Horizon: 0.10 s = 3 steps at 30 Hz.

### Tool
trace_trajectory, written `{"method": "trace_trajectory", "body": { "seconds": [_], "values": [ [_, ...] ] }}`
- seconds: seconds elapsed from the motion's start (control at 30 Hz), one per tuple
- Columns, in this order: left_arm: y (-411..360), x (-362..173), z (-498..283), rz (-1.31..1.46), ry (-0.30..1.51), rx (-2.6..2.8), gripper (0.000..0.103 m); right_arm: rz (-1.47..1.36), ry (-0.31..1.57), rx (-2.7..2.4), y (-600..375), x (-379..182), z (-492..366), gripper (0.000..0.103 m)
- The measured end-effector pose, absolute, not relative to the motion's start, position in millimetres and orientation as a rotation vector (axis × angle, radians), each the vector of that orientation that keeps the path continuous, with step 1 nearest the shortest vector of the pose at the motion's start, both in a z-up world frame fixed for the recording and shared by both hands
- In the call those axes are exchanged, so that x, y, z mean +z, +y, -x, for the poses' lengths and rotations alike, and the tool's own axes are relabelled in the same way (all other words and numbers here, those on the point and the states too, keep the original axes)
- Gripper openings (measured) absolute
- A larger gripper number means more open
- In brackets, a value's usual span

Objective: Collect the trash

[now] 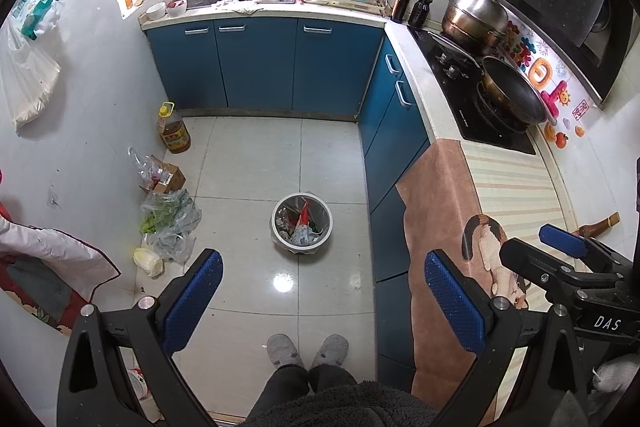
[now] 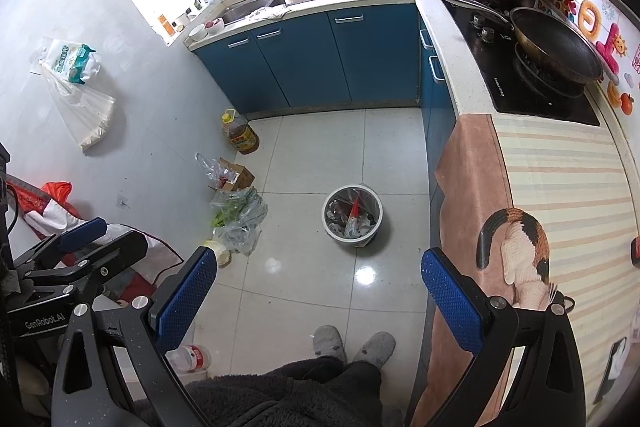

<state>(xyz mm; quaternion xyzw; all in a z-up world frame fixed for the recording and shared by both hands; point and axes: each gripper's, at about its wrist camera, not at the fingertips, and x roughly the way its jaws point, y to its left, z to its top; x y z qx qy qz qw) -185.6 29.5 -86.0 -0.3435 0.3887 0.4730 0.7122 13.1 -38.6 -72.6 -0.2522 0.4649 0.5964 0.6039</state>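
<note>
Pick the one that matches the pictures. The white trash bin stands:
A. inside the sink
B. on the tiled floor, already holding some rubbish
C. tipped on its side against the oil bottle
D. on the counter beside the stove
B: the trash bin stands upright on the floor tiles in front of the blue cabinets, with wrappers and a red scrap visible inside it, clear of the oil bottle.

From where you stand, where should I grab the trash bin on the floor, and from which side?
Grip the trash bin by its rim, probably from above: it stands upright, open-topped and full of trash, with bare floor around it. Both grippers are open and empty.
</note>
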Motion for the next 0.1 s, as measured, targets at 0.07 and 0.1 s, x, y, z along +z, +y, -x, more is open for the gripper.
{"method": "trace_trajectory", "body": {
  "seconds": [0.07,0.1],
  "values": [
    [31.5,-84.5,187.8,0.747,0.863,1.051,0.103,0.583,1.076,1.380,-38.4,-72.4,-13.3,0.103],
    [32.5,-84.2,188.9,0.746,0.863,1.050,0.103,0.584,1.075,1.381,-38.6,-72.2,-13.7,0.103]
  ]
}}
